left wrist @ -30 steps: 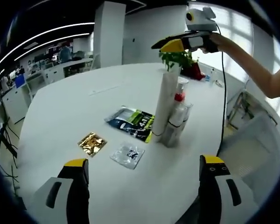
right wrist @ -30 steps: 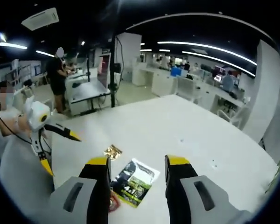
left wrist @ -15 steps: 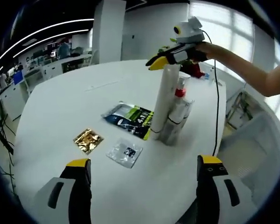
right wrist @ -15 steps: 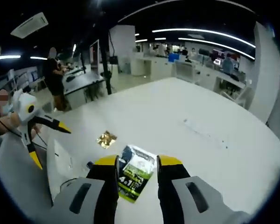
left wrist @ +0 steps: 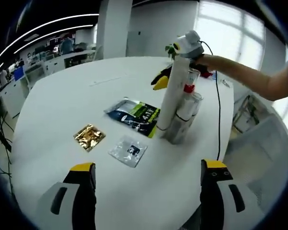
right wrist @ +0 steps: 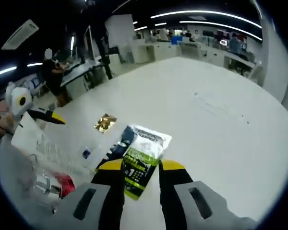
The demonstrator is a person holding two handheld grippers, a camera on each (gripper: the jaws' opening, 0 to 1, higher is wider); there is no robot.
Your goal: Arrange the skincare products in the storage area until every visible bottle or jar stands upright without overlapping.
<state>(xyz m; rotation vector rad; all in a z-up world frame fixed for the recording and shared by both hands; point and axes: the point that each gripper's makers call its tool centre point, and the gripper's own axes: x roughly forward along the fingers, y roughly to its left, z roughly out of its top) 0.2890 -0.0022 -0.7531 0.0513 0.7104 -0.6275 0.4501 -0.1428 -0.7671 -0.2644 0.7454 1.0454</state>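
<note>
We see a tall white tube (left wrist: 174, 98) standing upright on the white bench (left wrist: 62, 110), with a red-capped bottle (left wrist: 186, 103) clustered just beside it. Flat sachets lie nearby: a dark-green packet (left wrist: 135, 116), a gold one (left wrist: 89, 136), a clear one (left wrist: 129, 150). Our right gripper (left wrist: 160, 81) hovers behind the tube, its jaws narrow; our left gripper (left wrist: 148, 168) is spread wide, holding nothing.

We are logging one white table (left wrist: 62, 110) carrying a green-black pouch (left wrist: 136, 116), gold sachet (left wrist: 89, 137), clear sachet (left wrist: 129, 150), and upright bottles (left wrist: 182, 117).
</note>
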